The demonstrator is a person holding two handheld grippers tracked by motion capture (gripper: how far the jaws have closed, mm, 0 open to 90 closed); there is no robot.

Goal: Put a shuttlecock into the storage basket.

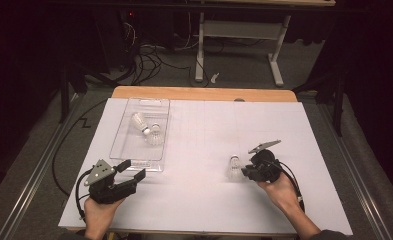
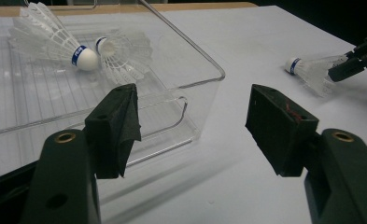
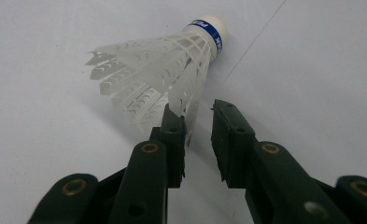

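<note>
A white plastic shuttlecock [image 1: 234, 167] [image 3: 172, 60] with a blue band on its cork lies on the white table cover, right of the middle. My right gripper [image 1: 244, 172] [image 3: 197, 114] is at its skirt: one jaw reaches inside the skirt's rim and the other stands outside, with a narrow gap showing between them. The same shuttlecock [image 2: 312, 70] lies far off in the left gripper view. My left gripper [image 1: 133, 170] [image 2: 195, 107] is held wide open and empty just in front of a clear plastic tray [image 1: 118, 137] [image 2: 195, 51]. Two more shuttlecocks [image 1: 140, 122] [image 2: 55, 37] lie inside the tray.
The white cover [image 1: 204, 200] spreads over a wooden table whose far edge [image 1: 204, 93] shows. Beyond the table are cables on the floor [image 1: 149, 62] and a white table frame [image 1: 234, 35]. A black cable [image 1: 59, 165] trails off the left side.
</note>
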